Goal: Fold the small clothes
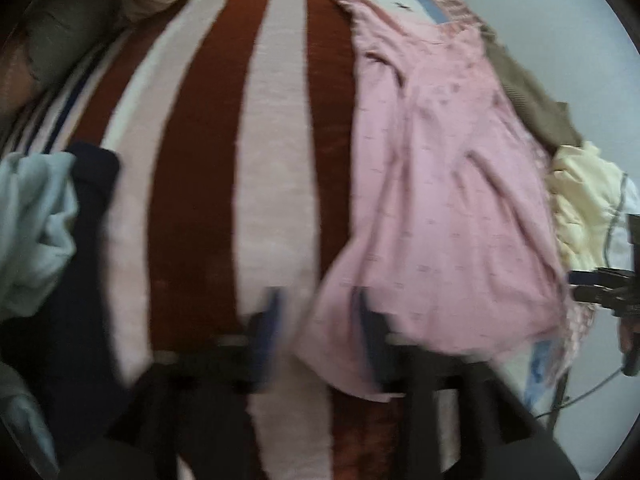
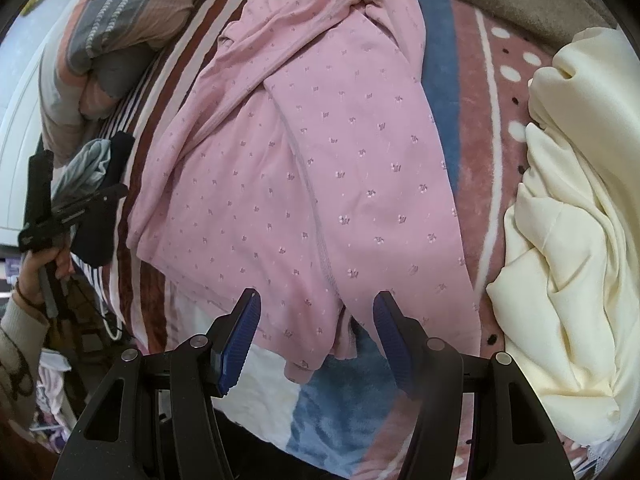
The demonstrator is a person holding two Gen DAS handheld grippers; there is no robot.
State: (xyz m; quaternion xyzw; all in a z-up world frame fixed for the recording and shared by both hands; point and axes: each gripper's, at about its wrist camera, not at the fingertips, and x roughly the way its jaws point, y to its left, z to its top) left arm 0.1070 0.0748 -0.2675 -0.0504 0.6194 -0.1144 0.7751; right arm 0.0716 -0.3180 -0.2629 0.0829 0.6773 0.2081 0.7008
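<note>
A pink small-print garment (image 2: 304, 168) lies spread on the striped bed, its two leg ends toward me. It also shows, blurred, in the left wrist view (image 1: 444, 200). My right gripper (image 2: 316, 300) is open, its blue pads (image 2: 240, 336) either side of the garment's lower leg ends, just above the cloth. My left gripper (image 1: 316, 300) is open at the garment's lower left corner; the view is motion-blurred. The left gripper also shows at the far left of the right wrist view (image 2: 120, 190), held in a hand.
A cream garment (image 2: 568, 240) is heaped at the right. A light blue and a dark navy piece (image 1: 60, 220) lie at the left. A plaid pillow (image 2: 132, 20) sits at the bed's far left. The red-and-white striped blanket (image 1: 224, 160) covers the bed.
</note>
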